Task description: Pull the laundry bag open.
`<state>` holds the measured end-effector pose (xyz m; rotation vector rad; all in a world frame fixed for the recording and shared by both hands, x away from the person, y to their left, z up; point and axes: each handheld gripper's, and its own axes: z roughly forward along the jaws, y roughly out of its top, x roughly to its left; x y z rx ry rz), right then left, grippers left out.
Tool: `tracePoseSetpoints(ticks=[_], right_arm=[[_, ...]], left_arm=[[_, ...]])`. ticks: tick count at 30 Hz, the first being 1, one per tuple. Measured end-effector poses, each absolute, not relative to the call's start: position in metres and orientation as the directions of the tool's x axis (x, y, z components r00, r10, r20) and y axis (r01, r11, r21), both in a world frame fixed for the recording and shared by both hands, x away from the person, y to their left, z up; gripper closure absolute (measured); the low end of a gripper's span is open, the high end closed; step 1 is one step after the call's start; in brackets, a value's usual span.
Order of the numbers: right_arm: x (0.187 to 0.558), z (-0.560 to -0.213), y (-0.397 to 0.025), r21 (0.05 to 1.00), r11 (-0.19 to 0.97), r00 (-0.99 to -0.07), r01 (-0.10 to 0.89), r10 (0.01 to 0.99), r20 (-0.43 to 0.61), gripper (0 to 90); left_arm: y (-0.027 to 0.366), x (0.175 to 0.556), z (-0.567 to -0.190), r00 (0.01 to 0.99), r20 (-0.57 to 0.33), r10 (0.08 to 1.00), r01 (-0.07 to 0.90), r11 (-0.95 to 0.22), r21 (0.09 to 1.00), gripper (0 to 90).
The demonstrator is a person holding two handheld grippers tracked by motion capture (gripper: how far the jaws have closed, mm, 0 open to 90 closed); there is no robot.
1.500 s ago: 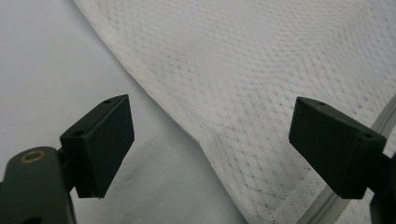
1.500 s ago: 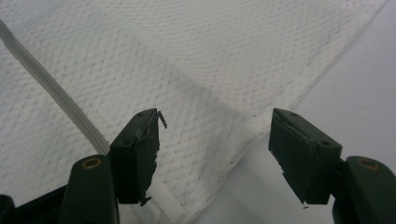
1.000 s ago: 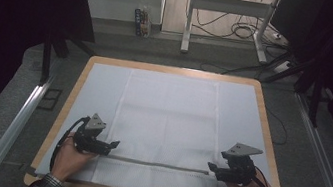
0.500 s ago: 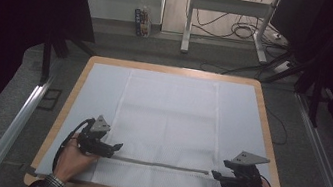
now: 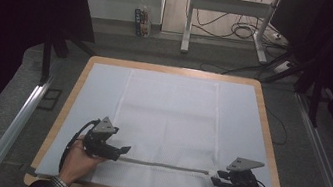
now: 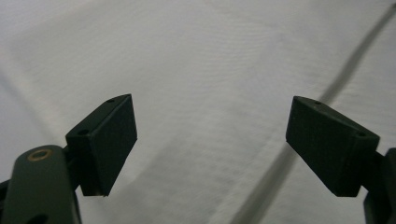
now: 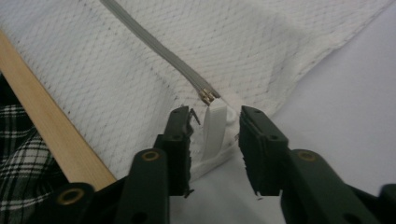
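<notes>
A white mesh bag [image 5: 167,124] lies flat on a pale sheet [image 5: 98,93] that covers the wooden table [image 5: 65,108]. A grey zipper [image 5: 163,165] runs across the bag near the front edge. My left gripper [image 5: 120,152] sits at the zipper's left end. In the left gripper view it [image 6: 210,116] is wide open over white fabric, with the zipper [image 6: 345,70] off to its right. My right gripper [image 5: 216,178] is at the zipper's right end. Its jaws [image 7: 215,114] stand narrowly open around the white pull tab [image 7: 214,128], with a small gap on each side.
The table's wooden front edge [image 7: 51,140] lies just behind my right gripper, beside a plaid sleeve [image 7: 18,154]. Metal rails [image 5: 12,130] run along both sides of the table. A metal stand [image 5: 228,12] and cables [image 5: 245,32] are on the floor beyond the far edge.
My right gripper has drifted slightly rightward and toward the front edge, staying at the zipper's right end. My left gripper has barely moved.
</notes>
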<state>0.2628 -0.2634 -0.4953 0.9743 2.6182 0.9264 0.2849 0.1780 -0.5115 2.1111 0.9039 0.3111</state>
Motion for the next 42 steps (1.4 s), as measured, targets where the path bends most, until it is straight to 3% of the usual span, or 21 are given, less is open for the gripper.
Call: tracePoseSetpoints(ticks=[8,15,22,30,32,34,40,41,42], right_arm=[[0.259,-0.493,-0.259,0.613,0.621,-0.790,0.488,0.613,0.007,86.8],[0.258,-0.478,-0.267,0.704,0.538,-0.765,0.464,0.644,0.011,88.1],[0.260,-0.472,-0.268,0.730,0.508,-0.748,0.457,0.664,0.006,88.4],[0.262,-0.467,-0.266,0.747,0.477,-0.734,0.463,0.679,0.022,88.4],[0.262,-0.466,-0.266,0.757,0.453,-0.725,0.471,0.688,0.040,88.3],[0.262,-0.465,-0.266,0.761,0.453,-0.728,0.465,0.684,0.038,88.2],[0.263,-0.468,-0.264,0.741,0.471,-0.737,0.479,0.675,0.047,87.6],[0.263,-0.468,-0.264,0.741,0.471,-0.737,0.479,0.675,0.047,87.6],[0.263,-0.470,-0.264,0.733,0.477,-0.739,0.486,0.672,0.052,87.0]], left_arm=[[0.124,0.276,-0.508,0.825,-0.124,0.552,0.432,-0.473,0.768,18.7],[0.083,0.266,-0.511,0.888,-0.158,0.432,0.388,-0.519,0.762,21.6],[0.043,0.253,-0.520,0.928,-0.193,0.318,0.349,-0.564,0.749,22.9],[0.013,0.241,-0.530,0.957,-0.089,0.277,0.255,-0.653,0.713,26.7],[0.008,0.237,-0.531,0.955,-0.021,0.295,0.224,-0.677,0.701,30.3],[0.007,0.235,-0.531,0.949,0.021,0.314,0.210,-0.682,0.701,40.4],[0.011,0.239,-0.529,0.937,-0.022,0.348,0.258,-0.647,0.718,77.1],[0.013,0.242,-0.529,0.934,-0.044,0.355,0.276,-0.636,0.720,77.1],[0.015,0.243,-0.529,0.932,-0.060,0.358,0.288,-0.626,0.724,83.2]])
